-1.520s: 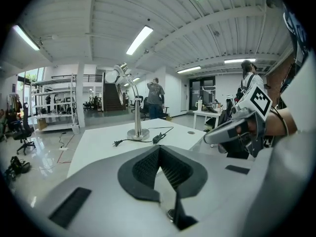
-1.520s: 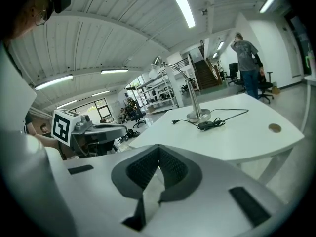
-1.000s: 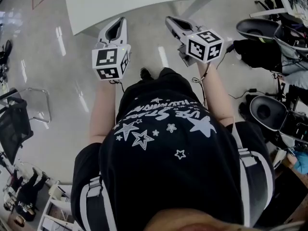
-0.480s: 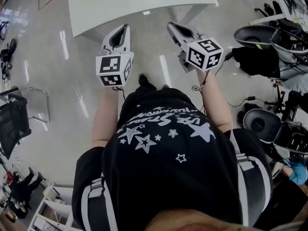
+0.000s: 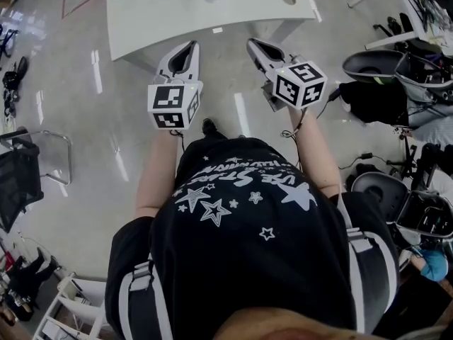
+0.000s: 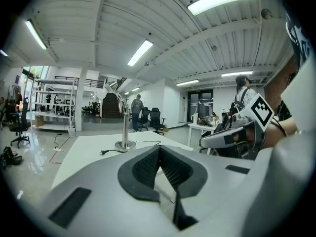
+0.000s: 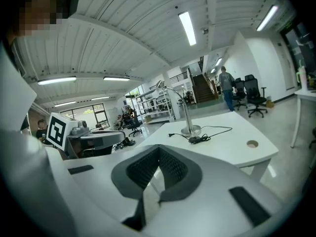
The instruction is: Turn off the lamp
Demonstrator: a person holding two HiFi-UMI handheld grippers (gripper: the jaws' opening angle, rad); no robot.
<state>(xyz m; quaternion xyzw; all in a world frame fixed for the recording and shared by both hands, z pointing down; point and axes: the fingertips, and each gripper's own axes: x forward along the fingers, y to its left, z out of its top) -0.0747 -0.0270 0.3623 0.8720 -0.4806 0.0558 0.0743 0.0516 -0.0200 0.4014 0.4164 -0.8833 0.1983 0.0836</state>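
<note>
Large white rectangular bench is seen ahead of the person, partly cut off by the upper edge of the head view.

The left tongs are closed, pads met, nothing between them. The right tongs are likewise closed and empty. Both are held side by side, short of the bench's near edge.

Task's thing: slim silver gooseneck lamp on a round metal base. It stands on the bench top toward its far side, well apart from both tongs. A thin black cord is looped beside the base. A small dark lump sits on the cord just beside the base and is judged to be an inline switch. A black plug end lies loose on the bench top.

Step in hand, as judged: the approach, with the reach not yet begun. To be done well:
- The bench is to be closed on first.
- One pair of tongs is best kept shut and used as a blunt tip on the switch.
- The base may be steadied with the other pair if it slides.
- The cord loop is to be kept clear of.

Not resolved:
- Whether the lamp is lit cannot be told.
- The switch type cannot be made out.
- The lamp head is small and lost against background shelving.
- In the head view little beyond the cord is shown.
</note>
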